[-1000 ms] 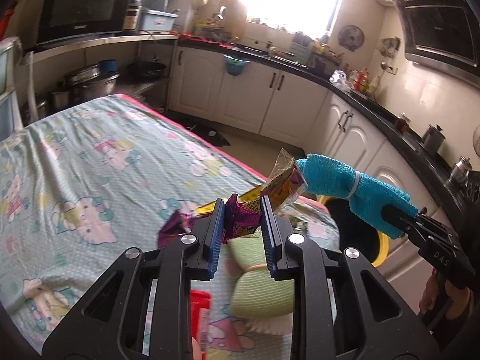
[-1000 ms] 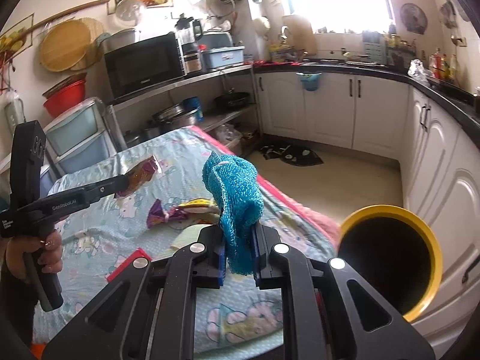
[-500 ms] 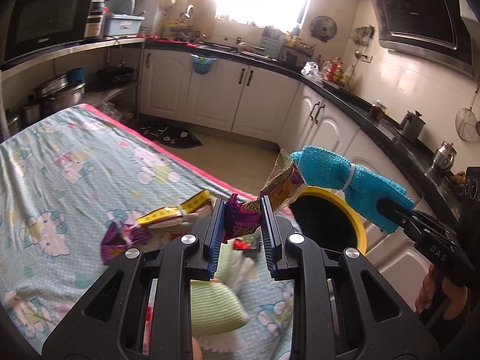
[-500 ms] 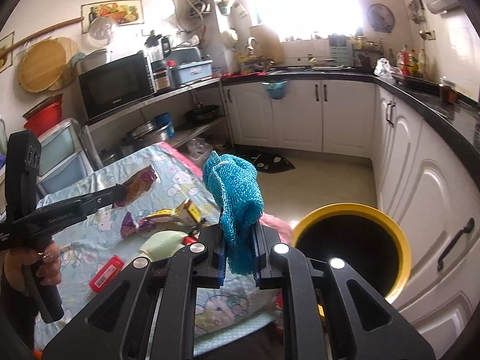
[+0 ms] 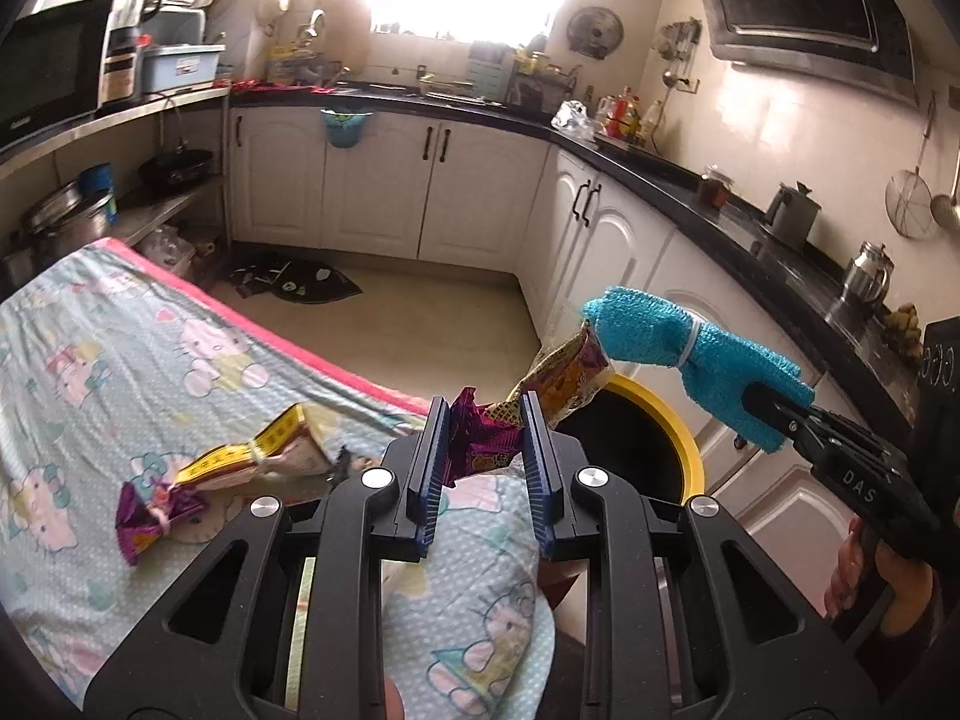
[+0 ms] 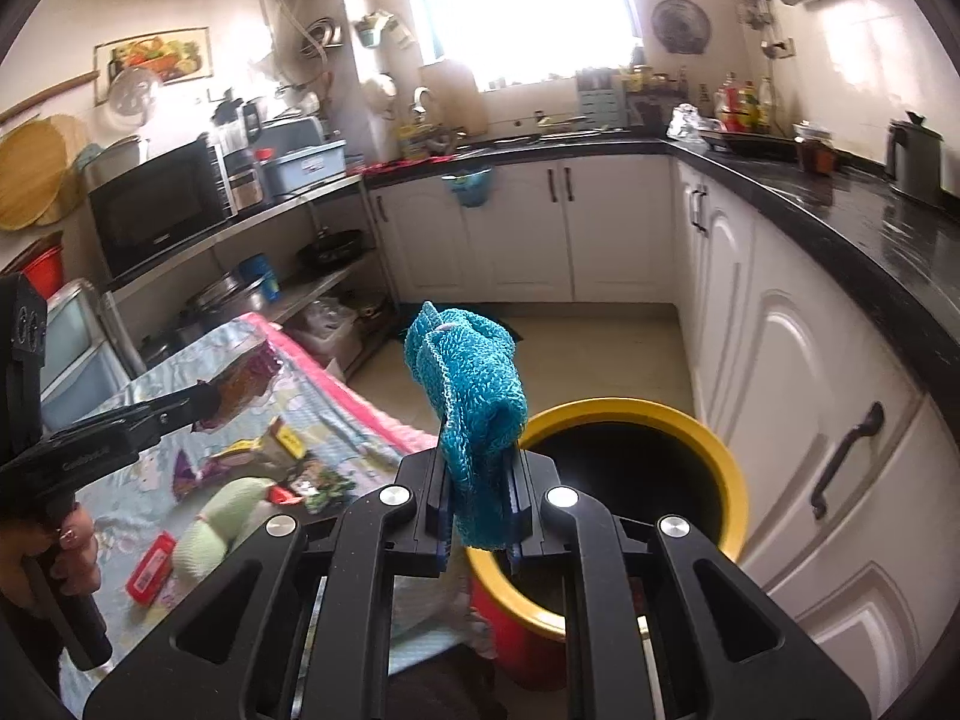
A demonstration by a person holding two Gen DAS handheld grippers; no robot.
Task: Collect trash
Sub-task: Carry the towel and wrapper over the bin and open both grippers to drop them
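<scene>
The left gripper [image 5: 485, 450] is tilting downward, its jaws pinching a crumpled snack wrapper [image 5: 543, 387] that is sticking out ahead of them. The right gripper [image 6: 477, 489] is also angling down, jaws pressed onto a blue knitted cloth [image 6: 471, 387] standing up between them. "DAS" is showing on the right gripper's body in the left view. The yellow-rimmed bin [image 6: 729, 483] is sitting just ahead of and below both jaws, beside the table edge [image 5: 336, 369], floor open beyond.
</scene>
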